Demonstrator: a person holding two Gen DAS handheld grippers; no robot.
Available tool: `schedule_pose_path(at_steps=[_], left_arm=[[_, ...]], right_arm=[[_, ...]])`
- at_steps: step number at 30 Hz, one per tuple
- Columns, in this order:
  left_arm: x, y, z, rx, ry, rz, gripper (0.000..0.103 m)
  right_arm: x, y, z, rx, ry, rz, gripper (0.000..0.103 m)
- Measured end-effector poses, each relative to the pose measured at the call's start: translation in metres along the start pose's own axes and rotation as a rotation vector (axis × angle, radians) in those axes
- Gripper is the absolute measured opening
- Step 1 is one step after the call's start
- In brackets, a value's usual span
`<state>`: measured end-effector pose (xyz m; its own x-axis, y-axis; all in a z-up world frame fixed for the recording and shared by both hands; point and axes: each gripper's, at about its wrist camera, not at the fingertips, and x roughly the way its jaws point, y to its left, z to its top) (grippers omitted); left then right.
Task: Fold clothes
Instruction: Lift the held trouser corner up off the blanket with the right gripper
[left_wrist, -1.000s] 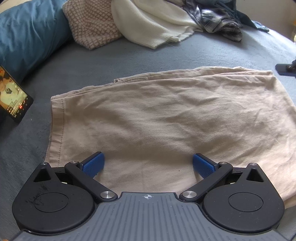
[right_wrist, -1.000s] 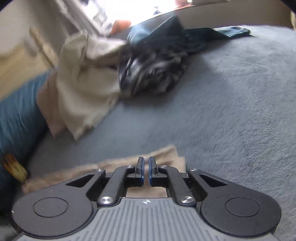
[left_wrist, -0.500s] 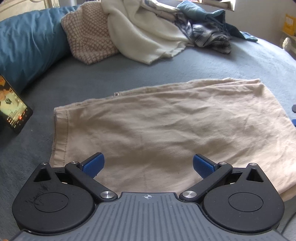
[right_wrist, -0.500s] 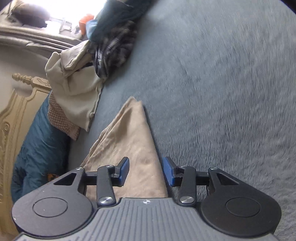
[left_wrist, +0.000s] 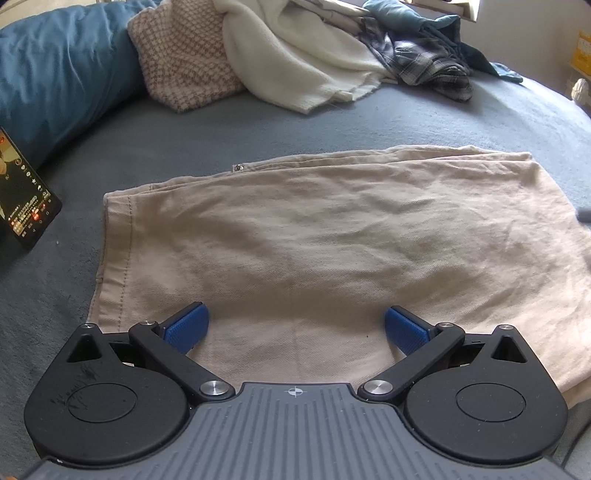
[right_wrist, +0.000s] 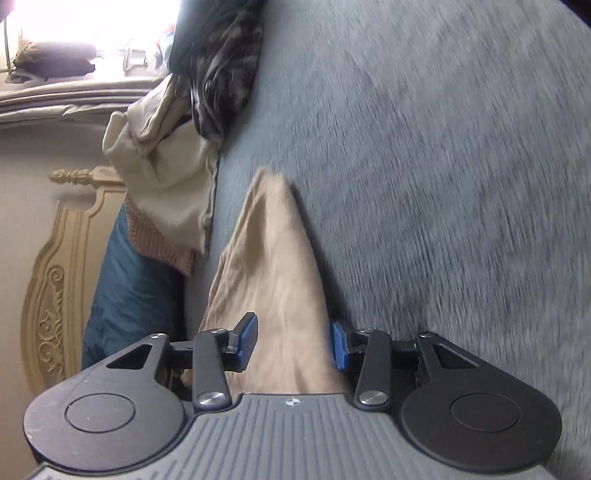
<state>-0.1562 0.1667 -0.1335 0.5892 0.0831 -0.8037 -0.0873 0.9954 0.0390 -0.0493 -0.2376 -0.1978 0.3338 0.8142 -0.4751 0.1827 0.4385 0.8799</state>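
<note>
Grey-blue bed cover (left_wrist: 258, 136) as work surface; blue pillow (left_wrist: 55, 70) far left, lit phone (left_wrist: 22, 206) at left edge, unfolded heap of clothes (left_wrist: 303, 62) along the far side. Beige trousers (left_wrist: 295, 240) are laid flat in the middle of the cover, apparently already folded once or more; a further fold is judged to be left, and the heap is untouched. Long axis is seen running left-right in the left wrist view, stitched hem end to the left. Left gripper (left_wrist: 295, 328) is held over the near edge, jaws spread wide, nothing gripped. Right gripper (right_wrist: 293, 345) is seen at the opposite end, jaws part open astride the cloth edge, not closed on it; lower finger lies against the cover.
</note>
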Motion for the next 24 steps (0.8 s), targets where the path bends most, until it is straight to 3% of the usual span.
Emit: schedule_pose_path(at_steps=[6, 10, 14, 17, 24], left_arm=[[0.001, 0.0, -0.002, -0.004, -0.012, 0.005, 0.103], [0.001, 0.0, -0.003, -0.003, -0.018, 0.005, 0.103], [0.002, -0.001, -0.003, -0.004, -0.021, 0.008, 0.103], [0.001, -0.002, -0.003, -0.009, -0.022, 0.015, 0.103], [0.0, -0.017, 0.001, -0.017, -0.02, 0.014, 0.103]], right_arm=[[0.0, -0.01, -0.025, -0.013, 0.077, 0.073, 0.043], [0.014, -0.001, -0.03, -0.037, 0.105, 0.073, 0.039], [0.029, 0.022, -0.039, -0.128, 0.072, -0.041, 0.017], [0.019, 0.04, -0.047, -0.181, 0.001, -0.084, 0.011], [-0.011, 0.056, -0.051, -0.225, -0.061, -0.054, 0.006]])
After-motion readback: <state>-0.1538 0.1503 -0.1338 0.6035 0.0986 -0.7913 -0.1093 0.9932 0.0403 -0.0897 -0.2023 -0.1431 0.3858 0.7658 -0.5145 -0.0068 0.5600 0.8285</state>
